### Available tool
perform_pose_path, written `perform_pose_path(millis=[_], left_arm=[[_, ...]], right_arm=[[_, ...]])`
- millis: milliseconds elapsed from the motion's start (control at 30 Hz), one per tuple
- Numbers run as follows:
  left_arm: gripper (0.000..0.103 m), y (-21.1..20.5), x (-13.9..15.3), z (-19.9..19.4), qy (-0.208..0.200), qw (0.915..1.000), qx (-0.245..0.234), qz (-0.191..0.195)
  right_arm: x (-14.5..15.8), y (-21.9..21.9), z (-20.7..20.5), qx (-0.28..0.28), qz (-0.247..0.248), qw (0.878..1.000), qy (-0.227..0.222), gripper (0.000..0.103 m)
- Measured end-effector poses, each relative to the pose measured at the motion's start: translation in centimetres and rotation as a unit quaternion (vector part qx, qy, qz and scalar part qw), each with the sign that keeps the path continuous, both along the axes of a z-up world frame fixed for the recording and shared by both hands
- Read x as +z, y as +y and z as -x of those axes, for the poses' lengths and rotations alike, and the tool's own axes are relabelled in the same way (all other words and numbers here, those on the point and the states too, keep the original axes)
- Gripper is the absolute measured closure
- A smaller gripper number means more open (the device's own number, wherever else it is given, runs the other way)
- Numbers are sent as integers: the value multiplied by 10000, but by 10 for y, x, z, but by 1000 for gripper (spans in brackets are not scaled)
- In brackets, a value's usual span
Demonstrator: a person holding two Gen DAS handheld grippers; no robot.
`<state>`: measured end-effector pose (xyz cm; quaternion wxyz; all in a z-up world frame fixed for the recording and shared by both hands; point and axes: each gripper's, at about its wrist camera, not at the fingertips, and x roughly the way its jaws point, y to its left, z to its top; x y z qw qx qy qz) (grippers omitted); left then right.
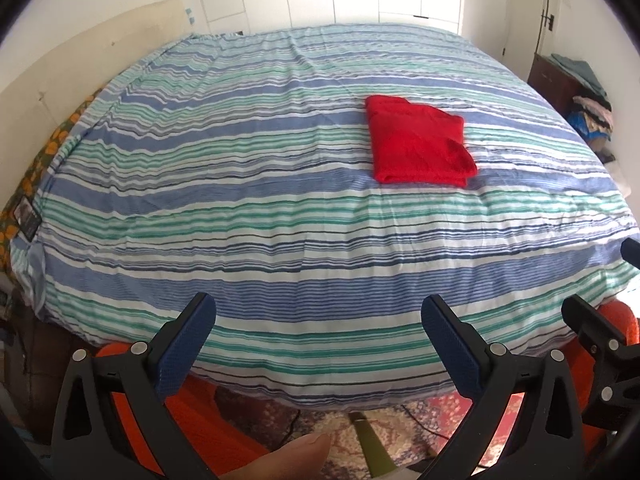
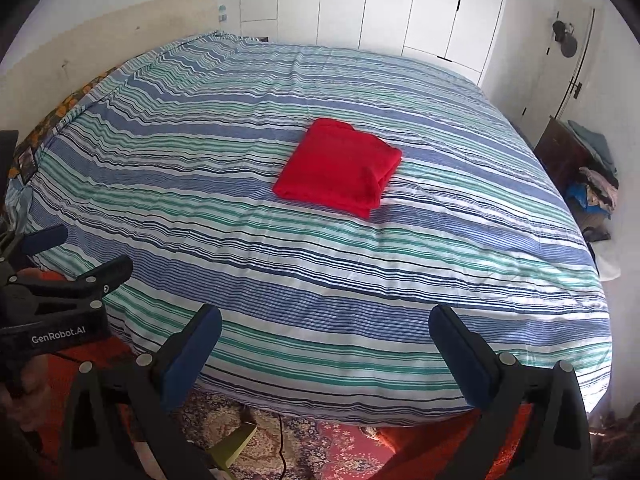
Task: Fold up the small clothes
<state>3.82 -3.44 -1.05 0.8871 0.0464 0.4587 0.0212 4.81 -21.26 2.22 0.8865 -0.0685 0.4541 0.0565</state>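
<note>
A red garment (image 1: 420, 142) (image 2: 339, 168) lies folded into a neat rectangle on the striped bedspread (image 1: 240, 208) (image 2: 440, 240), right of centre in the left wrist view and near the middle in the right wrist view. My left gripper (image 1: 318, 312) hovers open over the bed's near edge, well short of the garment, with nothing between its blue pads (image 1: 184, 344). My right gripper (image 2: 326, 322) is likewise open and empty at the near edge. The left gripper (image 2: 80, 256) also shows at the left of the right wrist view.
A patterned rug (image 2: 288, 440) covers the floor below the bed's near edge. A dark wooden stand with piled clothes (image 2: 592, 184) sits at the right wall. White wardrobe doors (image 2: 400, 4) stand behind the bed. A headboard (image 1: 80, 52) runs along the left.
</note>
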Motion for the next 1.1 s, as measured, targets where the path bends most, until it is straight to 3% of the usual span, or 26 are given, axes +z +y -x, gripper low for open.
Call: perform_pose_path(millis=[100, 1100], left_arm=[[1, 0, 4, 4, -112, 9998, -5, -137], [1, -6, -6, 3, 219, 9996, -14, -160]], right_arm=[[1, 4, 3, 75, 70, 9999, 48, 1], [6, 0, 8, -73, 658, 9978, -94, 1]])
